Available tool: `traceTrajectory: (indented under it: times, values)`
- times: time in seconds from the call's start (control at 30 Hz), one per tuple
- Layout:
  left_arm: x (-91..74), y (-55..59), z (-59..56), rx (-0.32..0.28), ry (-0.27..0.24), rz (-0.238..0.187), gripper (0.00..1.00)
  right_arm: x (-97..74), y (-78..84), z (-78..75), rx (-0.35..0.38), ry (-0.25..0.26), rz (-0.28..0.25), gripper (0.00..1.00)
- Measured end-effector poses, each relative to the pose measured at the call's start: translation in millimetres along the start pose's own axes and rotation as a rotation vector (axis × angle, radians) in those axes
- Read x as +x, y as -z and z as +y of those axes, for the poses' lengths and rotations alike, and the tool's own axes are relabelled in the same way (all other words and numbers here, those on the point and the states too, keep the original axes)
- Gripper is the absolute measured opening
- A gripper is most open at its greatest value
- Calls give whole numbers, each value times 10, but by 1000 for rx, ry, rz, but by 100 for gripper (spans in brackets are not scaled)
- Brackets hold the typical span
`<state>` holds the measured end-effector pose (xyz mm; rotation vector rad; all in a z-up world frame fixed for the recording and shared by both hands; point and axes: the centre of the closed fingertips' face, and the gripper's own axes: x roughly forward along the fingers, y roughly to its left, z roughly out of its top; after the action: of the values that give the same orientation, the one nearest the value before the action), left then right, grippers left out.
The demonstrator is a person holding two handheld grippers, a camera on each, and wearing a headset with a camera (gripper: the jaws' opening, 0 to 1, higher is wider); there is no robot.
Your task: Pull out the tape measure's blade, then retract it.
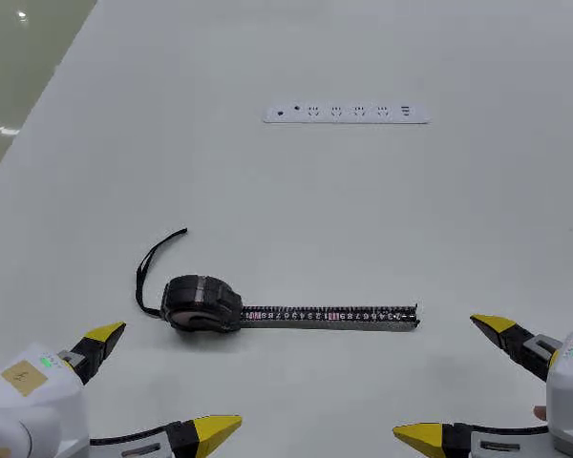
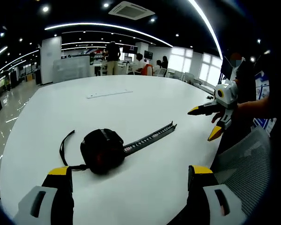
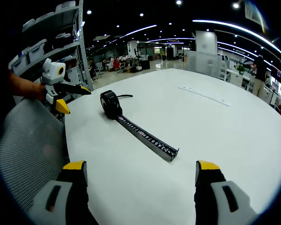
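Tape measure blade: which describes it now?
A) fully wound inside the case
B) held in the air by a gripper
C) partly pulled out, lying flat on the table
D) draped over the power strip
C: the blade stretches from the black case along the table, clear of the left gripper and right gripper, both open.

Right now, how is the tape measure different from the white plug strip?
The tape measure is black and chunky; the plug strip is white and flat. The tape measure lies close, blade pulled out; the plug strip lies farther back. Both rest on the white table.
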<state>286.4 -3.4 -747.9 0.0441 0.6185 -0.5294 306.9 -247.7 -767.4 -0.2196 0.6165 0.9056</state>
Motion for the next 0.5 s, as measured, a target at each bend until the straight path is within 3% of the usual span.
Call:
traceTrajectory:
  times: [0.5]
  values:
    - [79, -53, 21, -58, -78, -15, 100, -9, 43, -78, -42, -40, 19, 94]
